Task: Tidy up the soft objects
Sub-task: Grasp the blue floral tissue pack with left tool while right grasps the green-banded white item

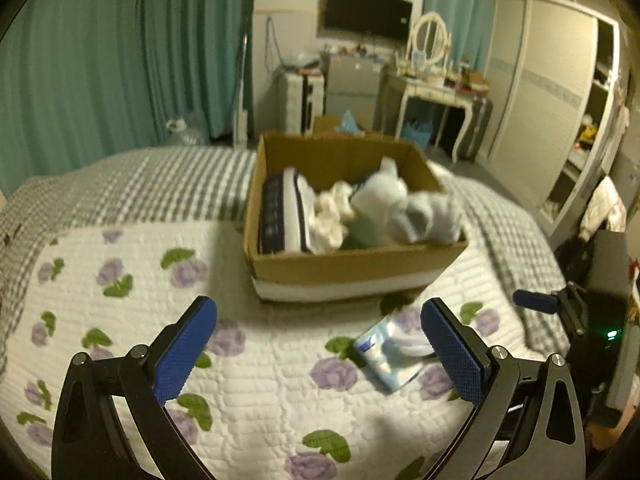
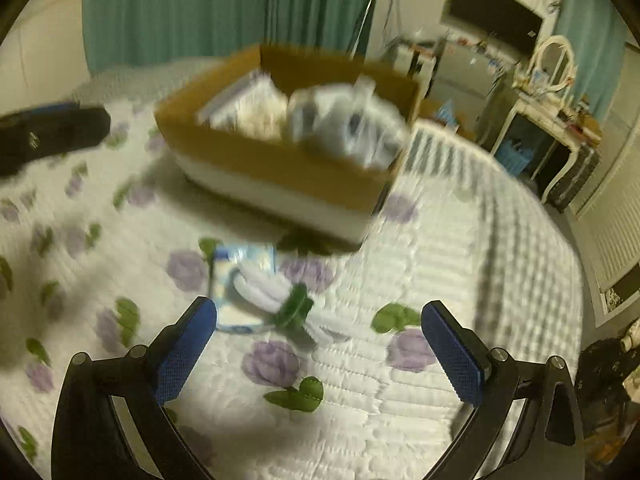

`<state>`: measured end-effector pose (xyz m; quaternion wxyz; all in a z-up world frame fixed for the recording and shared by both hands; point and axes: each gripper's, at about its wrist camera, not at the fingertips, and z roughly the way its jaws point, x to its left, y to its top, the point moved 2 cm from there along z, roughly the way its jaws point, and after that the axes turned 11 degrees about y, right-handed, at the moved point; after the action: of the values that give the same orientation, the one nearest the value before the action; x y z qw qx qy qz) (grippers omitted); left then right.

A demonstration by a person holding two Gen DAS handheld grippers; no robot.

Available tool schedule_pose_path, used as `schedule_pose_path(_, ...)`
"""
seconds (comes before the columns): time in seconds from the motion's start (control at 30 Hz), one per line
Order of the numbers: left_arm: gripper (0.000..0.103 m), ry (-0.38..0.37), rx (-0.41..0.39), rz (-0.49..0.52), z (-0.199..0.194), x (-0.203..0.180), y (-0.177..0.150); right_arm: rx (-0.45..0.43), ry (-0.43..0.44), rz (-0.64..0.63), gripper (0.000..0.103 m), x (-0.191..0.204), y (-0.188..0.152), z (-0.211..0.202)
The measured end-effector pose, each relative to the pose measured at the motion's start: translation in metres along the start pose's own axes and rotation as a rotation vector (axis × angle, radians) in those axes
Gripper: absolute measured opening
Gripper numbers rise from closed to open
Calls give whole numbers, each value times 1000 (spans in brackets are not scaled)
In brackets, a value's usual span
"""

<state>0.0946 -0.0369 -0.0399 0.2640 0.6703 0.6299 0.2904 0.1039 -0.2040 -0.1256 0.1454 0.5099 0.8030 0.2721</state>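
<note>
- The right gripper (image 2: 319,344) is spread wide and empty; the left gripper (image 1: 319,344) likewise.
- A white cloth bundle (image 2: 260,286) lies on the bed (image 2: 400,400) at lower centre, below the cardboard box (image 2: 280,160).
- It looks light and limp; pinch its bunched middle.
- Blur hides the green piece and blue packet beside it.

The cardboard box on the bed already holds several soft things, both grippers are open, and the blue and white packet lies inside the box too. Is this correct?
Not quite. The blue and white packet is not inside the cardboard box; it lies on the floral quilt in front of it, as the left wrist view shows. The rest holds: the box holds soft things, and the left gripper and the right gripper are open.
</note>
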Motion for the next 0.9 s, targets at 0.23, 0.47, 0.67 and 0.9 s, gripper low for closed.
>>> schedule_pose_path(0.23,103,8,115,9,46,-12,-16,98,39,3,74,-10,-5,51)
schedule_pose_path(0.47,103,-12,170,22,72,-40,-23,90,76,84,28,-30,-13,55)
schedule_pose_path(0.67,103,-16,227,54,98,-78,-34,29,45,324,22,-87,-25,42)
schedule_pose_path(0.9,92,67,327,-8,132,-90,-62,22,46,321,17,-95,-29,39)
